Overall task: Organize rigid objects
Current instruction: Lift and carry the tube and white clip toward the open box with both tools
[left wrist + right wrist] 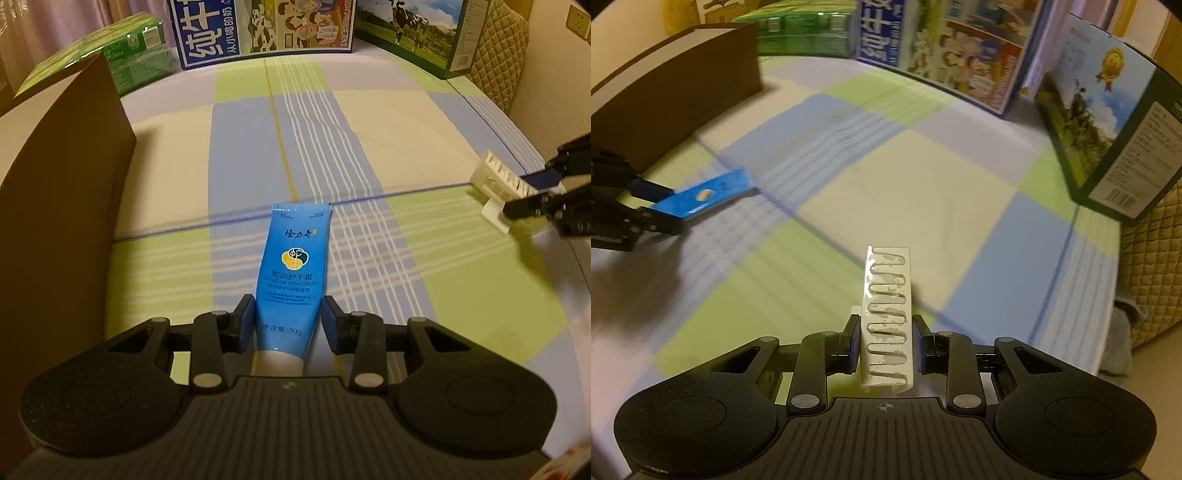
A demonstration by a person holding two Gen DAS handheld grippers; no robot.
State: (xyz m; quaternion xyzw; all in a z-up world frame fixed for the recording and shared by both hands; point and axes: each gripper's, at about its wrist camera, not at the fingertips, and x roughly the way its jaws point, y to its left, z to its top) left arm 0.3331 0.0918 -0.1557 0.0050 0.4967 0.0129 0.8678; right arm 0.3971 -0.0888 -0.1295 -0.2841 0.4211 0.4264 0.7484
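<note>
Trouble could come fast: my left jaws point(288, 321) clenched the blue tube point(291, 273) and my right jaws point(885, 345) gripped the white clip point(887, 317) above the checked surface point(923, 177); a bump could drop either.

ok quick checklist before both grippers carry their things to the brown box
1. Left gripper shut on the blue hand cream tube: ok.
2. Right gripper shut on the white slotted plastic clip: ok.
3. Brown cardboard box within view, at left: ok.
4. Checked cloth between grippers and box free of obstacles: ok.
5. Room inside the box: cannot tell.
</note>
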